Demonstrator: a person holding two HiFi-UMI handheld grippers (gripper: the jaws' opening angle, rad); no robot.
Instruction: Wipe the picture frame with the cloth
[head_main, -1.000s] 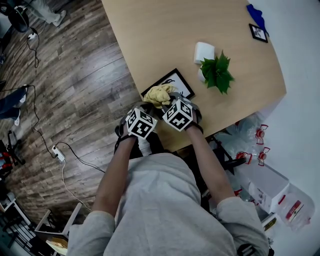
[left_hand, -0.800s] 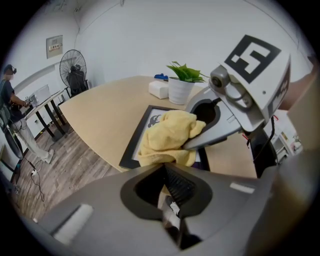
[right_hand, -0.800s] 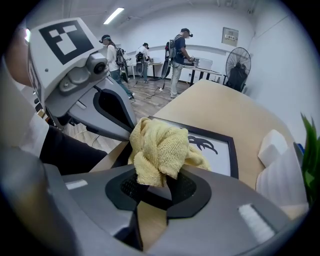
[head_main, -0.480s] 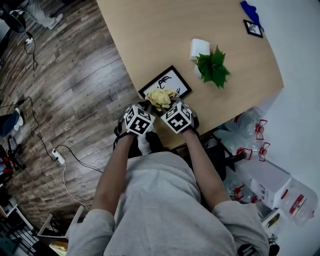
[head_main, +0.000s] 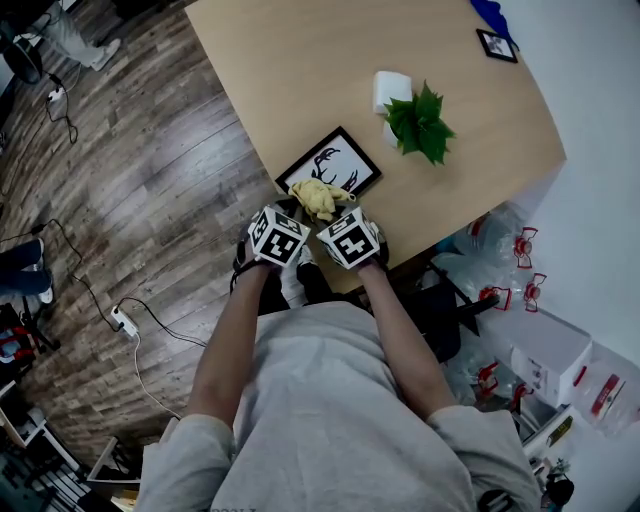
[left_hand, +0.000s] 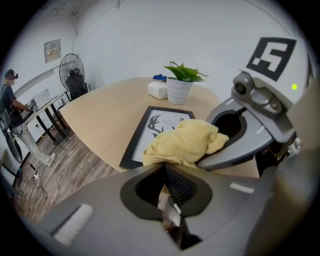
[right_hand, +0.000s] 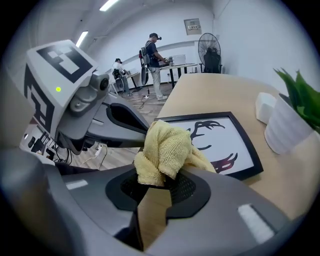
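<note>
Frame lies flat by the near edge of the worktop, and more of its glass shows than a second ago. Both claws have drawn back toward the person, so the cloth now sits at the frame's near corner rather than over the picture. I judge one stroke is ending, and the far part may still need wiping. The left claw is closed, tip against the cloth's edge; whether it nips a fold is unclear. The right claw grips the bunched cloth. Only the head view shows where the cloth meets the frame; only the gripper views show the jaws, and the right one shows people at desks beyond
</note>
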